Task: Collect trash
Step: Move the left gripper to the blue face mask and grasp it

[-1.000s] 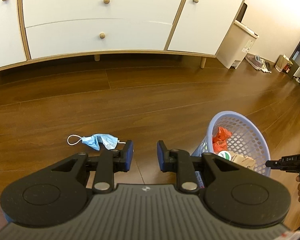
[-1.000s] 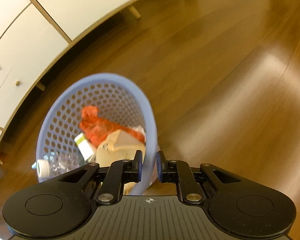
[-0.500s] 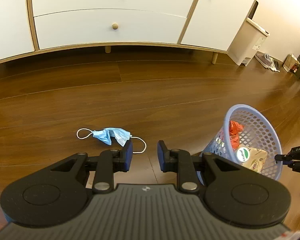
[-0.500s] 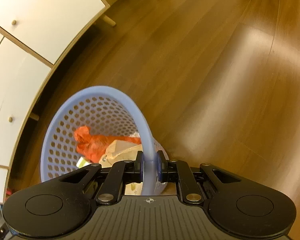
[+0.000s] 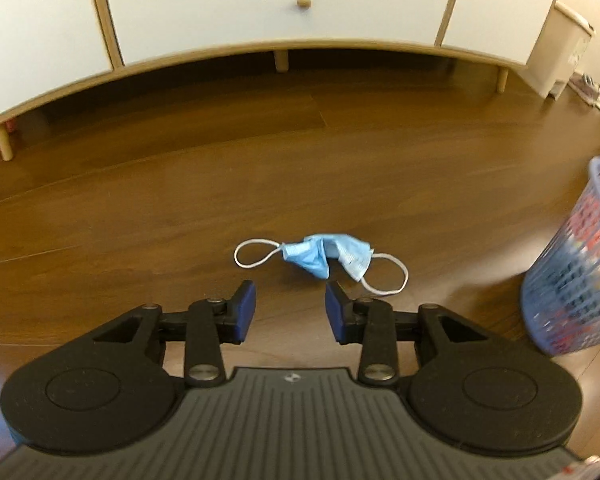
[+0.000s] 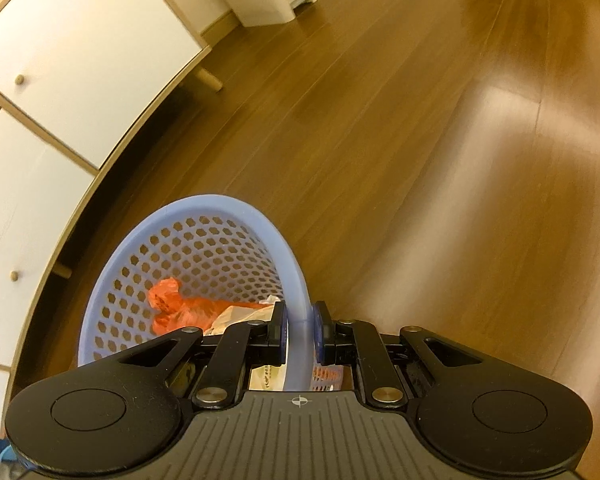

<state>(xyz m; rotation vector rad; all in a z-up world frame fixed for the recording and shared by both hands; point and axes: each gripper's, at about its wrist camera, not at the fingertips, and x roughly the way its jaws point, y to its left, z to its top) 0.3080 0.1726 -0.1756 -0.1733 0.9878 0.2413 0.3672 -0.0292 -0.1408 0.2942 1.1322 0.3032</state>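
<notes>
A crumpled blue face mask [image 5: 327, 257] lies on the wooden floor [image 5: 180, 200] just ahead of the left tongs [image 5: 290, 308], spread wide. Right tongs [image 6: 300, 330] grip the lavender basket [image 6: 236, 210] rim.

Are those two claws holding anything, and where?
The right gripper pinches the lilac perforated plastic basket by its rim. The left gripper holds nothing.

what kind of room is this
Probably a living room or hallway in a home: a wood plank floor, a long white sideboard on short legs with knobbed drawers, and a small white bin against the wall. A mask lies on the floor.
</notes>
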